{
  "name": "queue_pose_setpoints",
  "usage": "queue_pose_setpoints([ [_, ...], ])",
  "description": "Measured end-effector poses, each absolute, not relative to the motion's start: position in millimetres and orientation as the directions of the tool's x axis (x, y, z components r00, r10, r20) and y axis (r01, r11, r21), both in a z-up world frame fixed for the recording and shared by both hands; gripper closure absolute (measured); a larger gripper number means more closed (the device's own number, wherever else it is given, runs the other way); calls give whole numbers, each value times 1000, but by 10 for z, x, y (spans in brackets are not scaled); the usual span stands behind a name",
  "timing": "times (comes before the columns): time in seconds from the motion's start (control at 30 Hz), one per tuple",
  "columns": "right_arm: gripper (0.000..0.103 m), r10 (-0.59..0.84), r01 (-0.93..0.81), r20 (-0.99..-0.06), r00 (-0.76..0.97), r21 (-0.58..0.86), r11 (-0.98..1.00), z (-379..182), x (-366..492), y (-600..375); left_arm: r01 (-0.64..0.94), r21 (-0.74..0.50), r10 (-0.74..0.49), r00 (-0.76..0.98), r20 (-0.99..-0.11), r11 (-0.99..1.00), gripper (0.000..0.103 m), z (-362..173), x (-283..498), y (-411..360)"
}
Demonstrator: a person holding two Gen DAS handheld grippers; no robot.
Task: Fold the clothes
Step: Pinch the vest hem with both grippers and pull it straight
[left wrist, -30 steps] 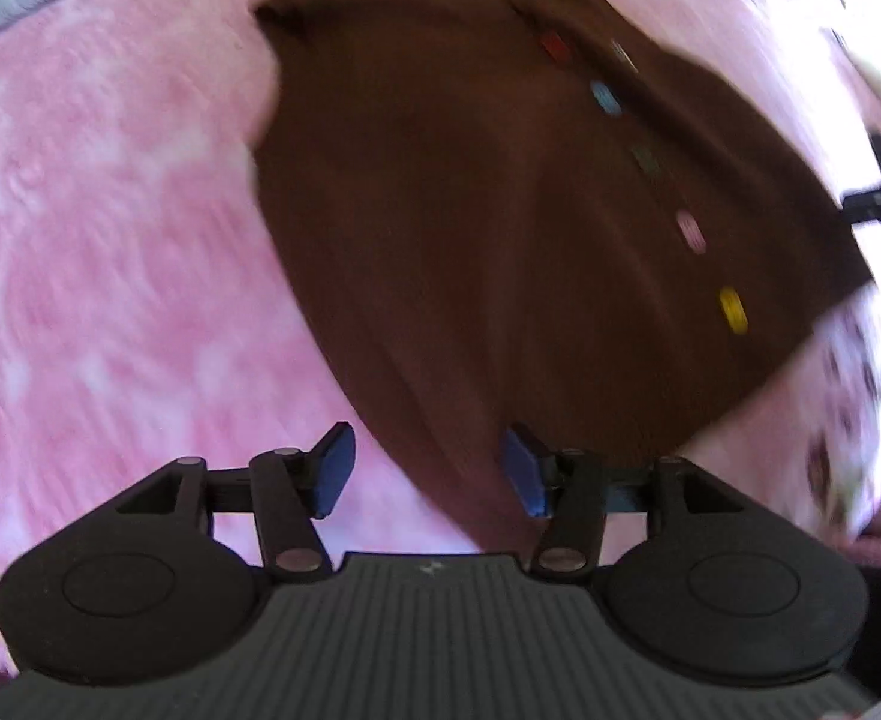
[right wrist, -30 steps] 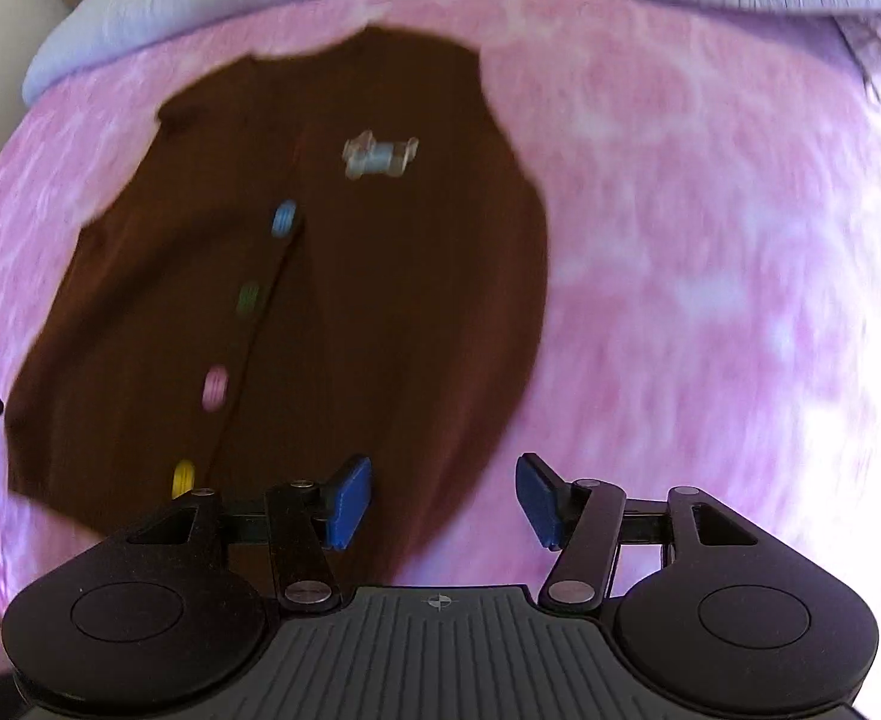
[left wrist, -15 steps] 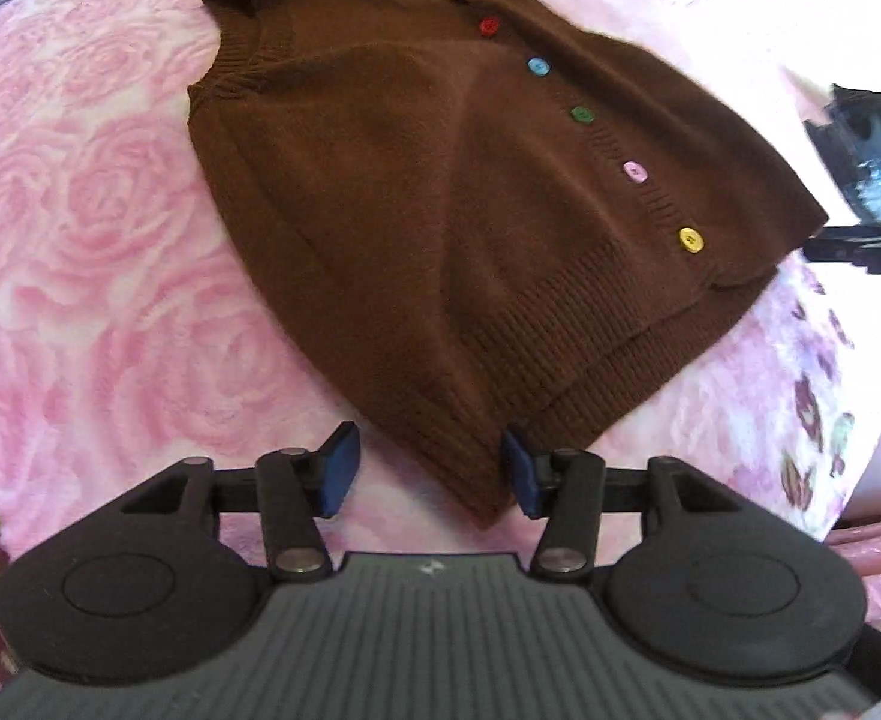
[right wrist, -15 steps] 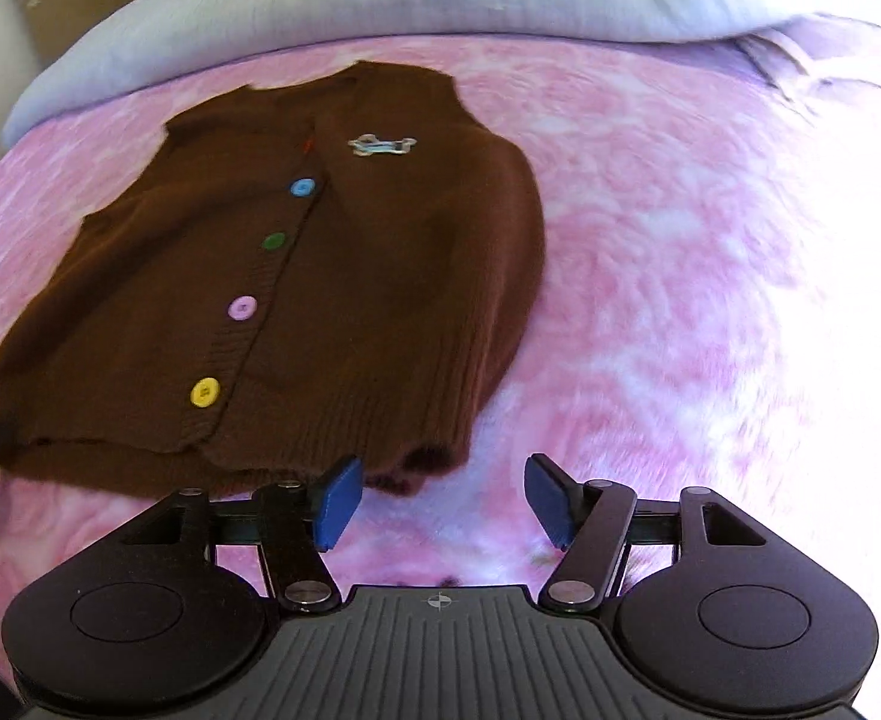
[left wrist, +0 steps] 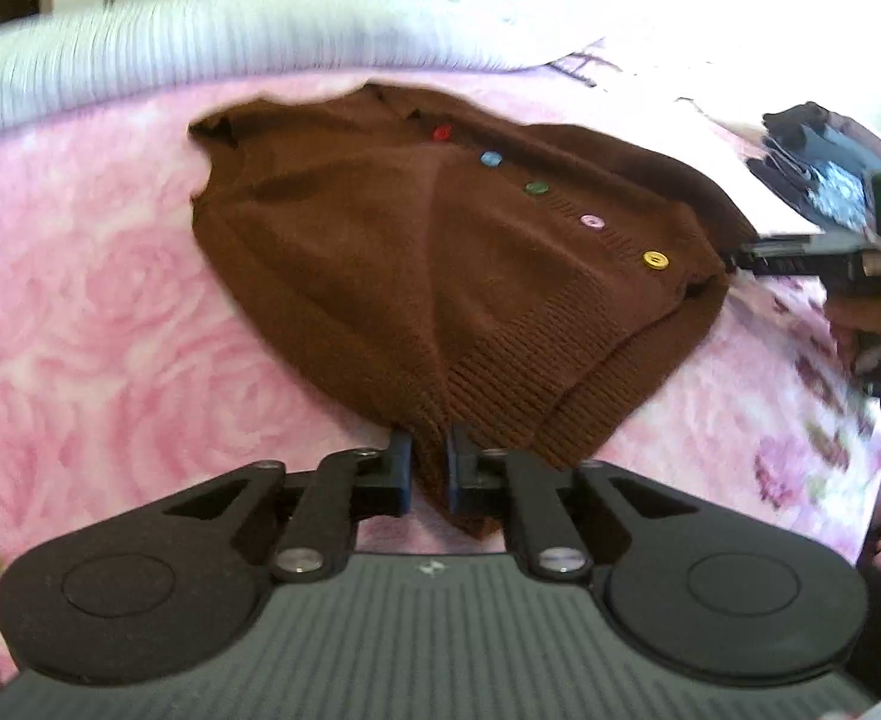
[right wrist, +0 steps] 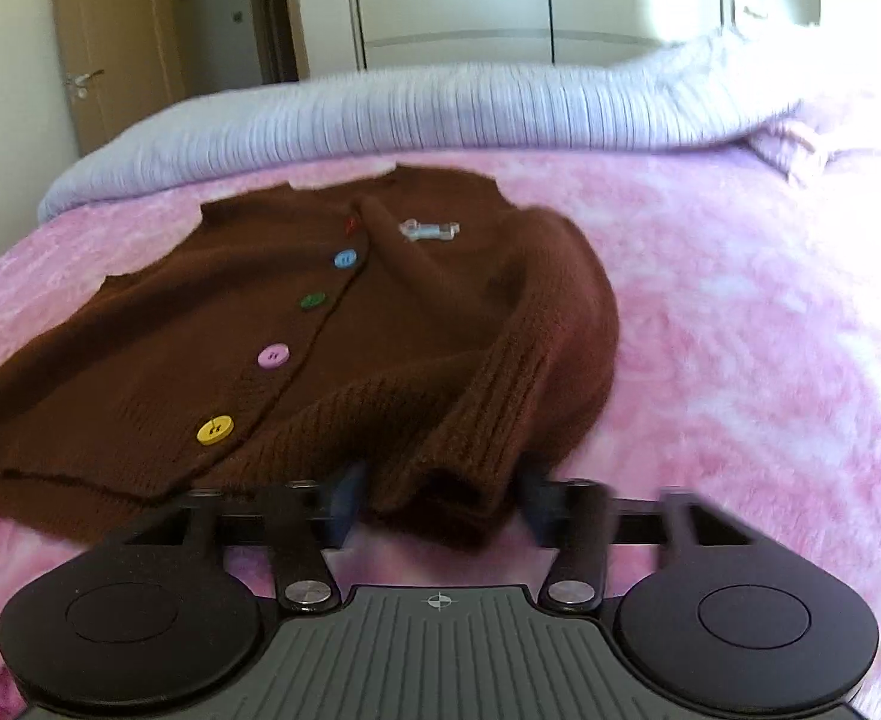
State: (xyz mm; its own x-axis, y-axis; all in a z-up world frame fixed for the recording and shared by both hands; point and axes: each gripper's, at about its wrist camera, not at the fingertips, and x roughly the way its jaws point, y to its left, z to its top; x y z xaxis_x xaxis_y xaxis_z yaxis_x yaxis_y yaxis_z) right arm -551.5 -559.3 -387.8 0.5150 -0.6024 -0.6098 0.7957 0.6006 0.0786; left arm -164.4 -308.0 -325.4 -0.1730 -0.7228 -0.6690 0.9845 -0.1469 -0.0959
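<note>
Left wrist view: the left hand-held gripper [left wrist: 428, 468] is clamped on the near hem corner of the brown knitted vest [left wrist: 440, 252], its jaws having just closed with the ribbed hem pinched between them. In the right wrist view, the right hand-held gripper [right wrist: 434, 504] has the other near hem corner bunched between its jaws, which have just been closing; blur hides whether the pads press the wool yet.

The vest looks soft, light and limp, a loose knit that will sag and stretch rather than hold shape. The ribbed hem seems the firmest part to take hold of, and both corners are taken there.

From the jaws the vest spreads away across the pink rose-patterned bedspread [left wrist: 80, 312], hem near, neckline far. Its row of coloured buttons [right wrist: 273, 355] runs from yellow at the hem to red at the neck, with a small pale badge [right wrist: 429, 230] beside the top. Beyond lies a grey ribbed blanket [right wrist: 440, 114].
</note>
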Motion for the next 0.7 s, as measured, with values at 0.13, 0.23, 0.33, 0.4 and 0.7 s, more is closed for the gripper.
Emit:
queue_pose_setpoints([
  [0.13, 94, -662, 789, -570, 487, -37, 613, -3755, -5480, -5477, 986, -10, -786, -139, -603, -167, 98, -3127, -1670, -2933],
  [0.23, 95, -706, 794, -541, 458, -109, 598, -3551, -5521, -5237, 990, 20, -823, -104, -558, -139, 99, -2930, -1625, -2702],
  [0.33, 95, -718, 782, -534, 446, -157, 603, -3323, -5592, -4849, 993, 44, -841, -68, -537, -108, 99, -2704, -1565, -2342],
  [0.4, 95, -719, 733, -533, 446, -243, 635, -3180, -5607, -4493, 993, 58, -843, -54, -535, -100, 99, -2600, -1551, -2064],
  [0.7, 95, -593, 722, -636, 494, -79, 687, -3287, -5951, -3388, 999, -47, -785, -38, -619, -12, 98, -2884, -1484, -881],
])
